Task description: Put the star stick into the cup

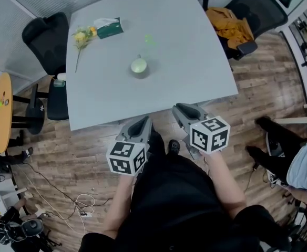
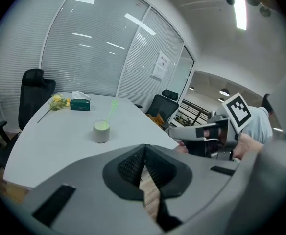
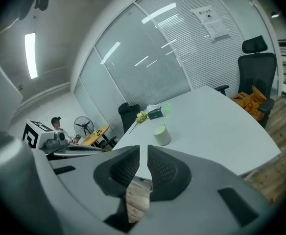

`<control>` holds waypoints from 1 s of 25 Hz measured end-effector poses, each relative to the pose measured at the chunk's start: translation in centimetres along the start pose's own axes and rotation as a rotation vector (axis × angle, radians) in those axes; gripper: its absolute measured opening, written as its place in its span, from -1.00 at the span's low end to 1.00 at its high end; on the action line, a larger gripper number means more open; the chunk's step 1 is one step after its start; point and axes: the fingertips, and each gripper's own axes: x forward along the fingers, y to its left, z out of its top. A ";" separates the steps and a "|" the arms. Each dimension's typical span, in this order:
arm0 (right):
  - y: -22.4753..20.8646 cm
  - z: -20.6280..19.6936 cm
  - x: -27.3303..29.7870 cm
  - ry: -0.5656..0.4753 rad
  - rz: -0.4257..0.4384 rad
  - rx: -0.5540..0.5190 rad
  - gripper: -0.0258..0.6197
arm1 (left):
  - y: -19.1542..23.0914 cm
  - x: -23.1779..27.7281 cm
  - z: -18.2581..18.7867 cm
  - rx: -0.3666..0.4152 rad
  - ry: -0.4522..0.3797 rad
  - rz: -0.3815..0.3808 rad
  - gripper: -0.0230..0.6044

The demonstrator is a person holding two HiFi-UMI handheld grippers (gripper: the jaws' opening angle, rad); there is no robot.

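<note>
Star stick [image 1: 149, 40]: upper centre of head view, apparently already leaning in cup [image 1: 139, 65] mid-table [image 1: 195, 62] | left gripper [image 1: 143, 122]: lower centre, jaws together, empty | right gripper [image 1: 182, 111]: narrow slit, empty | both held off the table's near edge, likely because nothing needs carrying.

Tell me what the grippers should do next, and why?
Probably just rest: the green star stick already seems to stand in the cup, leaning out over its rim. The left gripper and right gripper hold nothing and sit off the table's near edge, so I would leave the cup alone.
</note>
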 end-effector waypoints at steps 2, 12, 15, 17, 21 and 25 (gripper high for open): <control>0.5 -0.4 -1.5 -0.011 0.010 -0.018 -0.74 | -1.2 -0.5 -0.6 0.008 -0.004 0.006 -0.94; 3.4 -2.1 -5.1 -0.019 0.081 -0.103 -0.83 | -4.9 -3.0 -1.5 0.004 -0.051 0.044 -0.94; 4.2 -2.0 -5.2 -0.015 0.104 -0.123 -0.85 | -4.8 -3.6 -1.1 -0.002 -0.070 0.059 -0.94; 4.7 -1.8 -5.2 -0.016 0.113 -0.135 -0.87 | -4.6 -4.0 -0.8 -0.008 -0.085 0.068 -0.94; 5.4 -1.0 -4.8 -0.026 0.120 -0.157 -0.89 | -3.8 -5.0 0.1 -0.008 -0.114 0.081 -0.94; 6.0 0.1 -4.5 -0.045 0.116 -0.181 -0.89 | -2.6 -6.0 0.9 -0.010 -0.138 0.095 -0.94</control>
